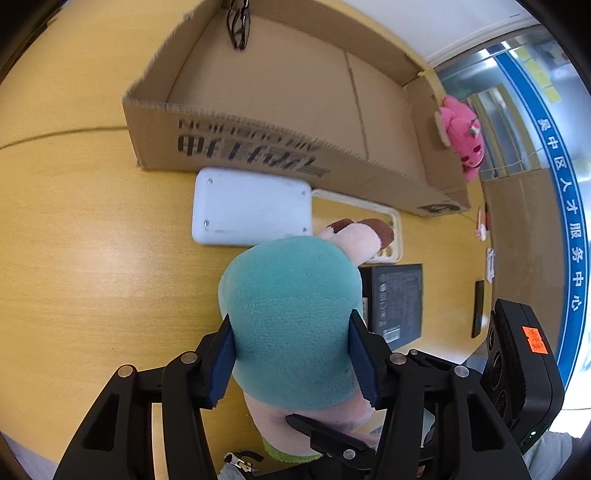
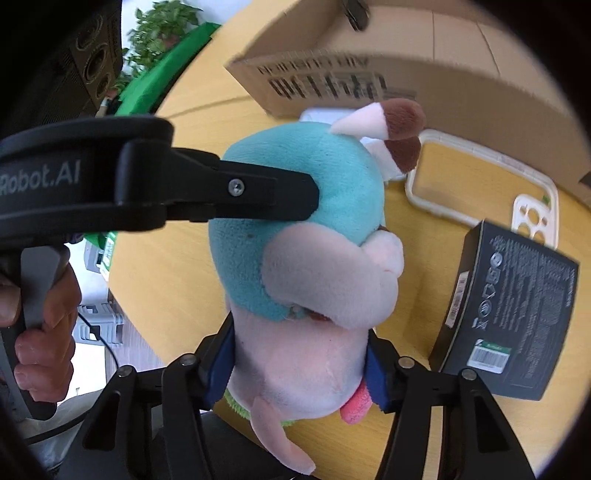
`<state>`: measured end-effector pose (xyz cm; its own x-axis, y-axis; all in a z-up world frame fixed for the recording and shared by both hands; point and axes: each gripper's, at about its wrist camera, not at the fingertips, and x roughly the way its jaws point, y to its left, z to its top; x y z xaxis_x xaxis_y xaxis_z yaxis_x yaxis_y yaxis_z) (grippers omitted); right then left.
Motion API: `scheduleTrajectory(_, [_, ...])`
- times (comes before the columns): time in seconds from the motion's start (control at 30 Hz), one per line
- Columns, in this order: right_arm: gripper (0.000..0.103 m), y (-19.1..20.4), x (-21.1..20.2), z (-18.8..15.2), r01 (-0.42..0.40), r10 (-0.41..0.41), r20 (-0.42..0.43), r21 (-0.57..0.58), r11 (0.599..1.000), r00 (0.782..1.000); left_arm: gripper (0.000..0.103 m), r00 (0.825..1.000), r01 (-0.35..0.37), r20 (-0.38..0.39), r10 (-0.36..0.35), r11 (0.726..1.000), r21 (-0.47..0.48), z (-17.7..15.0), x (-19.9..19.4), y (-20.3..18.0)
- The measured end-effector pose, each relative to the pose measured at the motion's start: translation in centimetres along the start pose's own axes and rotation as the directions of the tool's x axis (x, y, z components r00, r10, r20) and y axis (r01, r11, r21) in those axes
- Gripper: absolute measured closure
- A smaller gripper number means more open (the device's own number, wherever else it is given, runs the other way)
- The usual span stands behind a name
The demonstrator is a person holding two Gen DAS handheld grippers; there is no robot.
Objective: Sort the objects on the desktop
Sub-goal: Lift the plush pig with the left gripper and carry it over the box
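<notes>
While the soft plush toy with a teal hood, pale pink body and brown-tipped ears (image 1: 291, 310) hangs above the yellow wooden desk (image 1: 92, 258), both tools grip it at once. The left hand-held gripper (image 1: 293, 354) is clenched on the teal head, its blue pads pressed into the fabric on either side. The right hand-held gripper (image 2: 299, 365) is clenched on the pink body lower down (the pads dent the plush on both sides). In the right wrist view a person's hand (image 2: 44, 332) holds the handle of the left tool.

Beyond the toy, a shallow open brown cardboard box (image 1: 258, 147) with black printing rests on the desk; a pair of black-framed spectacles (image 1: 238, 22) lies at its far end. Just in front of the box lie a flat white rectangular device (image 1: 251, 206) and a cream phone case (image 2: 480, 177). A black printed carton (image 2: 509, 306) lies to the right of the toy. A pink plush figure (image 1: 461, 133) sits by the box's right corner.
</notes>
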<state>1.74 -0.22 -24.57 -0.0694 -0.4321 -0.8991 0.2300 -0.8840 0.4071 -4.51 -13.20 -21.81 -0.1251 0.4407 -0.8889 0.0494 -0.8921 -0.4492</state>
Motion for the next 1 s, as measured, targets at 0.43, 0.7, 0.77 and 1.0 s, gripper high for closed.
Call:
scheduleTrajectory(0.43, [0.045, 3.4, -19.5, 6.6, 0.132, -0.059, 0.404, -0.157, 0.979, 0.913, 0.044, 0.884, -0.041, 0.459, -0.091, 0.962, 0.27, 4.2, -18.9, -14.1])
scheduleTrajectory(0.7, [0.044, 5.5, -32.3, 9.5, 0.247, -0.1, 0.632, -0.15, 0.957, 0.768, 0.044, 0.758, -0.094, 0.614, -0.219, 0.895, 0.435, 6.7, -28.3, -22.3])
scheduleTrajectory(0.77, [0.044, 5.6, -33.7, 9.9, 0.268, -0.111, 0.659, -0.142, 0.953, 0.744, 0.044, 0.745, -0.1, 0.624, -0.235, 0.886, 0.454, 7.4, -29.3, -23.3])
scheduleTrajectory(1.0, [0.043, 5.3, -35.9, 11.3, 0.293, -0.128, 0.688, -0.128, 0.948, 0.714, 0.044, 0.73, -0.109, 0.635, -0.251, 0.876, 0.47, 9.6, -30.9, -24.3])
